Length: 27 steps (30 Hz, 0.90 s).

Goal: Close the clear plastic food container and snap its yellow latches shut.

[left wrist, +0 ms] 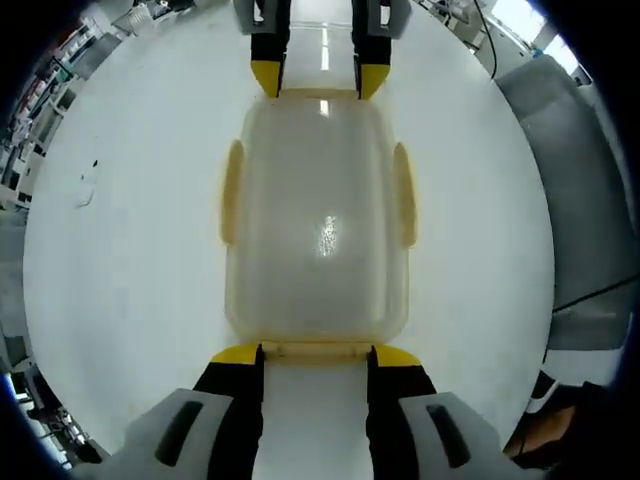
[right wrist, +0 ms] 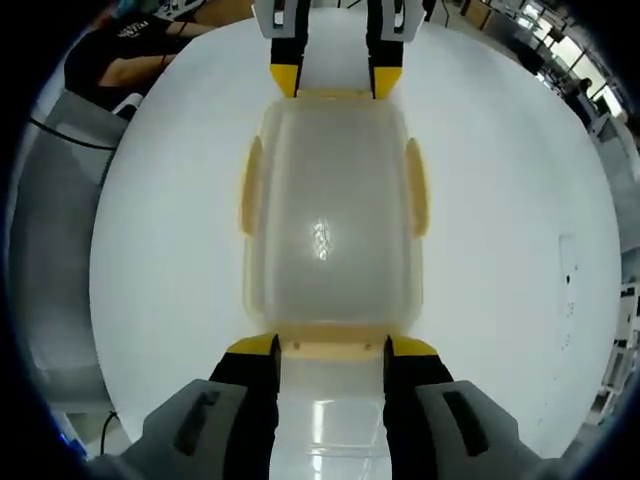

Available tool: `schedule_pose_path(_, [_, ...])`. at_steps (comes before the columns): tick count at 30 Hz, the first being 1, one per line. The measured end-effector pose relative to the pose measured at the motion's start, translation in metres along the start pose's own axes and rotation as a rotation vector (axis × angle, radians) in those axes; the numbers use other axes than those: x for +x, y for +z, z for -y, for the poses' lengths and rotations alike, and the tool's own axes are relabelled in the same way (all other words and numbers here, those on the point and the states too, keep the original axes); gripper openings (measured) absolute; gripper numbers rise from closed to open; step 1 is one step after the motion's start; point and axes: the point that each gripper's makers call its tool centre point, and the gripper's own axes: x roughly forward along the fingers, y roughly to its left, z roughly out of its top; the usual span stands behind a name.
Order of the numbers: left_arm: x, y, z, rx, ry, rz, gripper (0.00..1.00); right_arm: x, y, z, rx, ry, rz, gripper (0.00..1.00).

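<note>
White table [left wrist: 130,250] bears container [left wrist: 318,230] between both open claws [left wrist: 316,352].

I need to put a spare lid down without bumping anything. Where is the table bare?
Bare table lies along both long sides of the container, beyond the side latches. The short ends are crowded: the left gripper sits at one end latch, the right gripper at the opposite one, jaws open.

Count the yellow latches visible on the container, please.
4: in the left gripper view, one on each long side, one at the near end, one at the far end. None seems hidden.
</note>
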Motion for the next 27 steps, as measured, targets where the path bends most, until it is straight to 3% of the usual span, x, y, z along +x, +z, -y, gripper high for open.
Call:
schedule_pose_path(4, [0.0,0.0,0.0,0.003,0.002,0.011,0.34,0.0,0.001,-0.001,-0.004,-0.002,-0.03,0.37])
schedule_pose_path(9, [0.0,0.0,0.001,-0.006,0.007,0.036,0.34,-0.001,0.0,-0.003,-0.002,-0.01,-0.015,0.37])
schedule_pose_path(15, [-0.001,-0.002,0.007,-0.021,-0.009,-0.006,0.34,-0.003,0.003,-0.005,-0.089,-0.083,-0.059,0.37])
schedule_pose_path(17, [-0.003,-0.005,0.013,-0.05,-0.038,-0.004,0.34,-0.004,0.005,-0.007,-0.076,-0.068,-0.045,0.37])
schedule_pose_path(21, [-0.01,-0.02,0.015,-0.039,-0.006,-0.035,0.33,-0.013,0.024,-0.01,-0.066,-0.06,0.045,0.37])
schedule_pose_path(27, [-0.044,-0.021,0.018,-0.071,0.022,-0.015,0.33,-0.04,0.035,-0.009,-0.099,-0.081,0.111,0.36])
